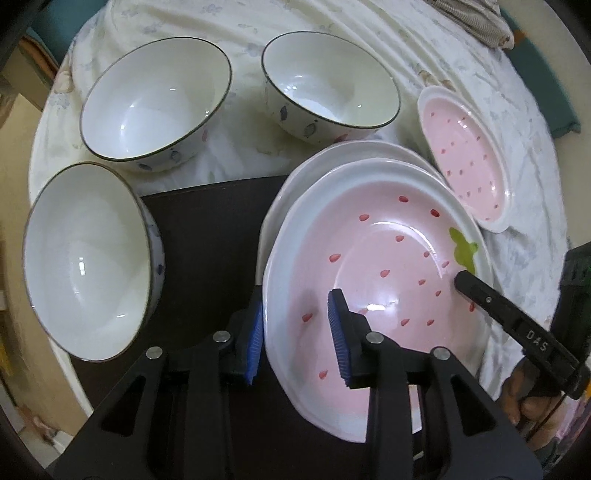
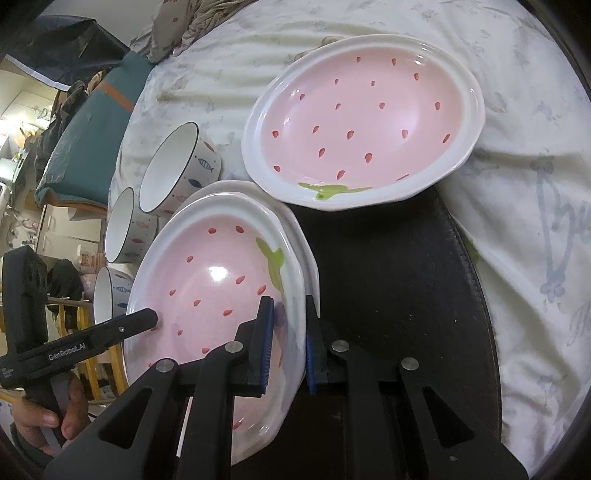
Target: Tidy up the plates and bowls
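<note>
A pink strawberry plate [image 1: 373, 273] lies on top of another plate [image 1: 354, 151] on a dark mat [image 1: 207, 236]. My left gripper [image 1: 295, 332] straddles its left rim, one blue pad inside, one outside. My right gripper [image 2: 288, 343] grips the opposite rim of the same top plate [image 2: 207, 280]. The right gripper's finger shows in the left wrist view [image 1: 491, 302]. A third strawberry plate [image 2: 362, 125] lies apart on the cloth, also in the left wrist view [image 1: 469, 155]. Three white fish-pattern bowls [image 1: 155, 99] [image 1: 328, 81] [image 1: 88, 258] stand upright to the left.
A white floral cloth [image 2: 517, 184] covers the table around the dark mat [image 2: 388, 277]. A teal cushion [image 2: 88, 133] and crumpled fabric [image 1: 480, 22] lie at the far edge. The bowls [image 2: 177, 166] stand in a row beside the stacked plates.
</note>
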Tool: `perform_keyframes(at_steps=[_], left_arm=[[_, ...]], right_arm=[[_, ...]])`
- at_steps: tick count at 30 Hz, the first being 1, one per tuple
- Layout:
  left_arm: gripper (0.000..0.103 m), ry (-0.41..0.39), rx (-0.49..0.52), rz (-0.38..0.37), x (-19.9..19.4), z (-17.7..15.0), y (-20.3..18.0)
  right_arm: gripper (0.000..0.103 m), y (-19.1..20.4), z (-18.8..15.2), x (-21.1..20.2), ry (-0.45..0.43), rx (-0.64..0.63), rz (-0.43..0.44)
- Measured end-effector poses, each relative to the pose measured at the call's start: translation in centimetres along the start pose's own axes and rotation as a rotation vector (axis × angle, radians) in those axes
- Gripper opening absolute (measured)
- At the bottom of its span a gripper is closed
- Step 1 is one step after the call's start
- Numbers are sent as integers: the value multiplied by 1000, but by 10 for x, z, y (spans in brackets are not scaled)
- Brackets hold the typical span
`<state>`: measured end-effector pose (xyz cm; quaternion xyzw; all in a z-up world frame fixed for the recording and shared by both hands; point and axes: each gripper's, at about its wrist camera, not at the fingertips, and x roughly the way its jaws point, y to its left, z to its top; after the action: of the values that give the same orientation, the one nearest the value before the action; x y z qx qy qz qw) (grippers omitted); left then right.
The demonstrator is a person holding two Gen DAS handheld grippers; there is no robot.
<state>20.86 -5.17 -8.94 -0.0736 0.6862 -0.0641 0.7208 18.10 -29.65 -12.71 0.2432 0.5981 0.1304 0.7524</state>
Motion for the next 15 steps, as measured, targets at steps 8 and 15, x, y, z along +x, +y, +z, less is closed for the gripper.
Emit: perform_keyframes(at_steps=[8, 15], left_arm=[[39, 0, 39, 20, 4, -6, -4], [70, -3, 50, 61, 12, -12, -5]], right_arm=[[16, 4, -1, 2, 3, -18, -11], [17, 9, 0, -1, 7, -51, -42]])
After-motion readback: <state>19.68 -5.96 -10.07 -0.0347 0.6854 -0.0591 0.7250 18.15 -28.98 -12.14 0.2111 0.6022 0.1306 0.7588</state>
